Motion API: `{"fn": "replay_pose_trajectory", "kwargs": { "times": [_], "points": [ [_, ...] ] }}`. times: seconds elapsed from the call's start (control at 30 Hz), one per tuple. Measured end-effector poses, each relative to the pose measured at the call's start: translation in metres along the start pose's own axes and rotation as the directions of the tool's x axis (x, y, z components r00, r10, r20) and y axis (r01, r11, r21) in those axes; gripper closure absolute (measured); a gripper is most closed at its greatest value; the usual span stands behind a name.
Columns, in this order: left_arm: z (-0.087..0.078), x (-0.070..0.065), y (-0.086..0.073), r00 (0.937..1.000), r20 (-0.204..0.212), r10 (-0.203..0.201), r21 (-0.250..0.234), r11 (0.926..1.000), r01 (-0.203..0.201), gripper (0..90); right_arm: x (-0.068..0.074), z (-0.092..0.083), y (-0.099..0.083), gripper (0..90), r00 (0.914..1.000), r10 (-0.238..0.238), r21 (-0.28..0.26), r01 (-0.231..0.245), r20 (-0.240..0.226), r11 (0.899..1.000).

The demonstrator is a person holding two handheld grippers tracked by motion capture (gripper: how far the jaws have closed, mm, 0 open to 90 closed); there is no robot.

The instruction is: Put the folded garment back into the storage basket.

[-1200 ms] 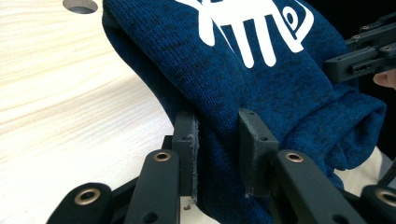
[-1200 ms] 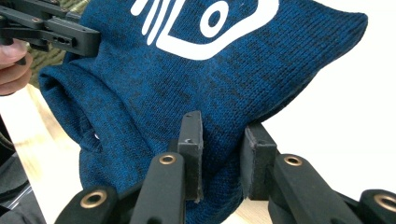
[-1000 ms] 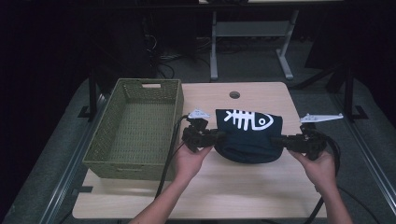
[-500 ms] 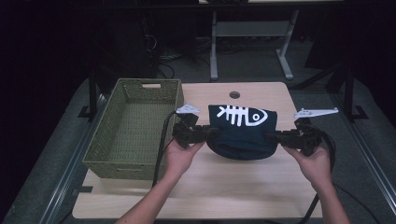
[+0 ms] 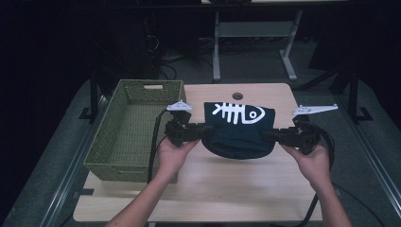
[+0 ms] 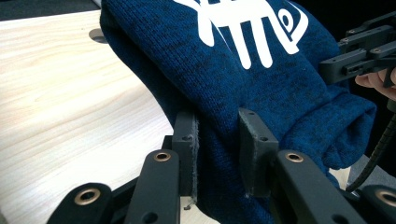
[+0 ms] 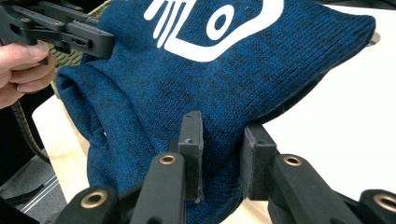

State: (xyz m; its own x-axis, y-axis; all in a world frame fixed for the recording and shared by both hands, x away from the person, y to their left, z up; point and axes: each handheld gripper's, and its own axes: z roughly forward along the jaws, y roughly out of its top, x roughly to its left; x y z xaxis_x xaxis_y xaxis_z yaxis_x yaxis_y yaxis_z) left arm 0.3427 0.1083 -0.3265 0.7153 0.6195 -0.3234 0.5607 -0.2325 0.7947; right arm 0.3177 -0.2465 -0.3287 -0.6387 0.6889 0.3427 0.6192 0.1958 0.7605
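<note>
Slippage is our main worry: we have both the left gripper (image 5: 204, 131) and right gripper (image 5: 268, 135) clamped on the folded blue sweater (image 5: 239, 128), hanging above the table (image 5: 227, 184); the basket (image 5: 126, 127) waits at nine o'clock, and sagging knit could snag its rim.

Left gripper (image 5: 204, 131), right gripper (image 5: 270, 135): matte black linkage bodies, brass-ringed pivot bushings, flat rectangular jaws with small screws. Grey three-cornered top plates, black trailing cables. Forearms bare, no sleeves
</note>
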Motion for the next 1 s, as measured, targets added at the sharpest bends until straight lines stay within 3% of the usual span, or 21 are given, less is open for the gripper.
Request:
{"fn": "replay_pose_trajectory", "kwargs": {
  "times": [0.5, 1.0],
  "points": [
    [-0.031, 0.016, -0.001, 0.9998, -0.01, -0.018, -0.019, 0.9997, 0.018, 70.4, 0.023, 0.018, 0.021, 73.0, 0.9988, -0.038, 0.01, 0.038, -0.031, 0.999],
    [-0.055, 0.035, -0.006, 0.9991, -0.018, -0.037, -0.034, 0.9987, 0.037, 70.5, 0.038, 0.037, 0.035, 73.0, 0.9967, -0.04, 0.004, 0.04, -0.071, 0.999]
  ]
}}
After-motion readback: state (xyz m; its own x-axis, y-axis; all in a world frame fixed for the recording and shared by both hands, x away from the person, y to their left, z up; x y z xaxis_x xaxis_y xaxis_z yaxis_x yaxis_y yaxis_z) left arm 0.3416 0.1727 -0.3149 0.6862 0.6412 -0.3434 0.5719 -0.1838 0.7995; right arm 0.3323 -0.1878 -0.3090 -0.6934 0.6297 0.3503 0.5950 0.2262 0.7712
